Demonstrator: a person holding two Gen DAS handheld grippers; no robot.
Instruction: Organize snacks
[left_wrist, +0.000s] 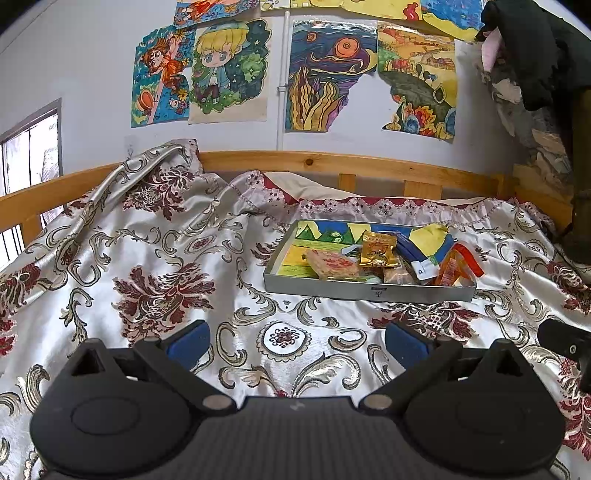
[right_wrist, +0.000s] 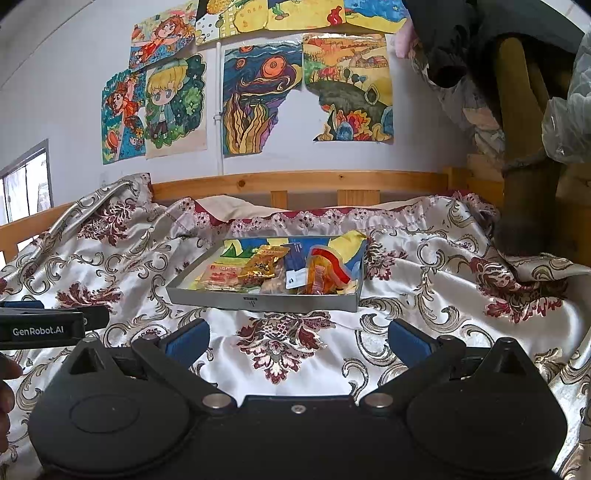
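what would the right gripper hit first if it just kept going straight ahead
Probably the grey front wall of the snack tray. The right gripper is open and empty, with only floral bedspread between them. If it runs low, it may brush the cloth first; depth is unclear.

A satin bedspread (left_wrist: 155, 258) with dark red floral and grey scroll patterns covers the bed, bunched into a fold at the rear left. A wooden bed rail (left_wrist: 332, 160) runs along behind it. Above the rail, colourful drawings (left_wrist: 325, 74) are fixed to the white wall (left_wrist: 74, 55). A window (left_wrist: 26, 147) shows at far left. Dark clothing (left_wrist: 535, 44) hangs at upper right.
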